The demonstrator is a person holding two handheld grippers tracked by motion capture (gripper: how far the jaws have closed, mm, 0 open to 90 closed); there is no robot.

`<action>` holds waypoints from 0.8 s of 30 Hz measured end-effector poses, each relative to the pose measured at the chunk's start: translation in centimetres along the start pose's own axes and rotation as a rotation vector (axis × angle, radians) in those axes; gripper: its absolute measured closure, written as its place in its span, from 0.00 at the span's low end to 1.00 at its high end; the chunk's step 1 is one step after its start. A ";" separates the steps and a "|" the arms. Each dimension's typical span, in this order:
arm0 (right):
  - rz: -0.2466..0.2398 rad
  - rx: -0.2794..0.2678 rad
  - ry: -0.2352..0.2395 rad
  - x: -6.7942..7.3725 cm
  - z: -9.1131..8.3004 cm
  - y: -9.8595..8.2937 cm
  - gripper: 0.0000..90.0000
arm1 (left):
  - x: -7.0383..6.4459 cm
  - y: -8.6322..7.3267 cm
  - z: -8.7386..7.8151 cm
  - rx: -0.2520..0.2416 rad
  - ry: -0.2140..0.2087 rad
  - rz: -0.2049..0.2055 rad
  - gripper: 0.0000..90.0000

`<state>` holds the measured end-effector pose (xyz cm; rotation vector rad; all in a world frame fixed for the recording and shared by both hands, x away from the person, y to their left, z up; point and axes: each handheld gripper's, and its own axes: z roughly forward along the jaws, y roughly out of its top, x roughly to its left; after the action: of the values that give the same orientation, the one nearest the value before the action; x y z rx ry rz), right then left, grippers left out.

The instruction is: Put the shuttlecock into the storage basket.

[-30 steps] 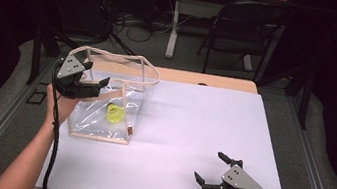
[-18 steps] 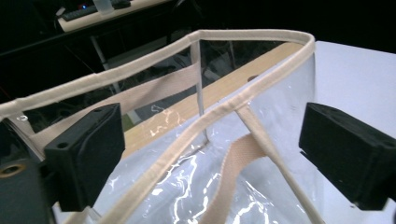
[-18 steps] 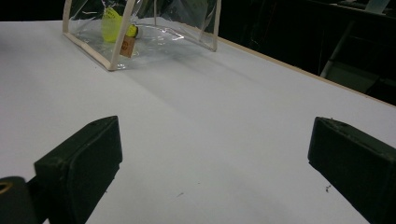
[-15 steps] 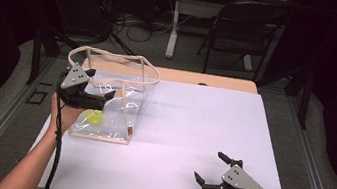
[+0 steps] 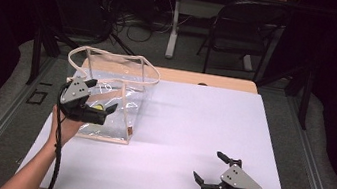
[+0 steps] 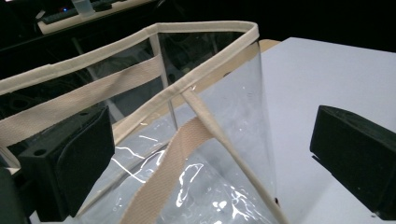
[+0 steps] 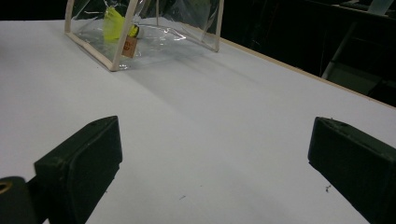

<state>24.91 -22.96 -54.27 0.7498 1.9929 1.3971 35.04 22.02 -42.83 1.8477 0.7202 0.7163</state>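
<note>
One clear tote bag (image 5: 107, 103), upright, mouth upward

The yellow thing (image 5: 99, 107) in the clear bag (image 5: 123, 113) is mostly covered by the left gripper (image 5: 102, 99) in the high view and cannot be identified. In the right gripper view, the bag's top is cut off well beyond the jaws.

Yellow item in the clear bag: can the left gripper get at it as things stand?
Probably yes. The left gripper is open at the clear bag near its rim, the top is open, and the yellow item lies on the bottom. The strap could snag.
</note>
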 end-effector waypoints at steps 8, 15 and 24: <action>-0.001 -0.004 -0.001 0.0 0.0 0.0 0.03 | -1.9 -0.6 -0.7 -0.022 -0.026 0.019 0.00; 0.003 -0.005 -0.001 0.0 -0.1 0.0 0.03 | -3.4 -1.4 -1.0 -0.015 -0.063 0.039 0.00; 0.002 -0.001 0.002 0.0 0.0 0.0 0.03 | -4.7 -2.5 -1.2 -0.004 -0.090 0.047 0.00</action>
<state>24.86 -22.96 -54.27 0.7501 1.9929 1.4001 30.72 20.07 -45.47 1.8857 0.6185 0.6593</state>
